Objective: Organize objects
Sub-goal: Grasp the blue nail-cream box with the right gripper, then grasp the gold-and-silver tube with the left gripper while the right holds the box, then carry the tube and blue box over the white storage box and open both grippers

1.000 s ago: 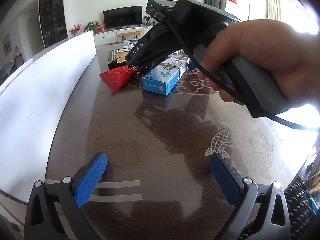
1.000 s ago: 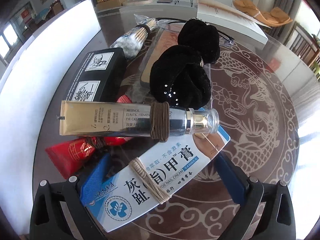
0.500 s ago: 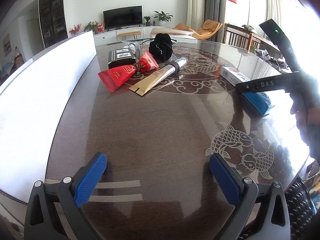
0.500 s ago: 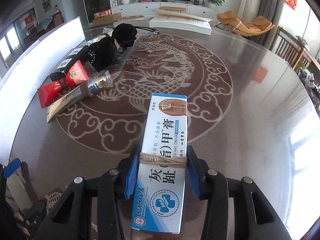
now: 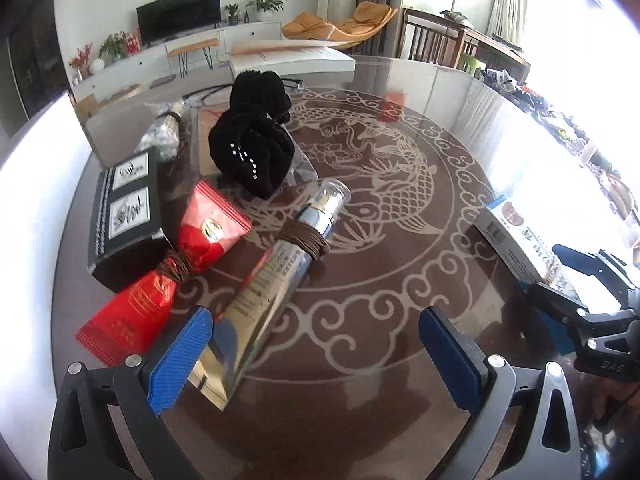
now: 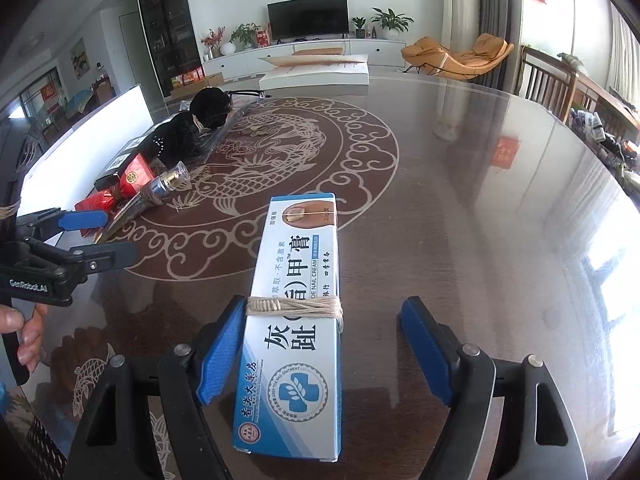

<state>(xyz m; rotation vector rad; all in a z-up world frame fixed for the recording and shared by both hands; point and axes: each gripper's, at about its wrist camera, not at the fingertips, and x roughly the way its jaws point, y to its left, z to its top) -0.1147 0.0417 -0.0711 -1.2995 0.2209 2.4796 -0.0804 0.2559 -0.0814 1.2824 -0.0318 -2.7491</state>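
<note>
A blue-and-white nail cream box [image 6: 300, 280] bound with twine lies flat on the dark table, also seen at the right as box [image 5: 516, 240]. My right gripper [image 6: 322, 308] straddles its near end with jaws opening: the left pad sits at the box's side and the right pad stands well clear. My left gripper [image 5: 314, 320] is open over the table. A gold cream tube [image 5: 276, 280] with a brown hair tie lies by its left pad [image 5: 180, 356]. A red tube [image 5: 160, 288] lies just left of that.
Behind the tubes sit a black box [image 5: 124, 216], a black fabric bundle [image 5: 256, 148] and a pack of cotton swabs [image 5: 164, 136]. A white board [image 5: 24, 220] lines the table's left edge. A white flat box [image 5: 292, 60] rests at the far side. A hand [image 6: 24, 332] holds the left gripper [image 6: 120, 234].
The right gripper's jaws have spread off the nail cream box, which now lies on the table. The left gripper has moved up to the pile, bringing the gold tube beside its left pad.
</note>
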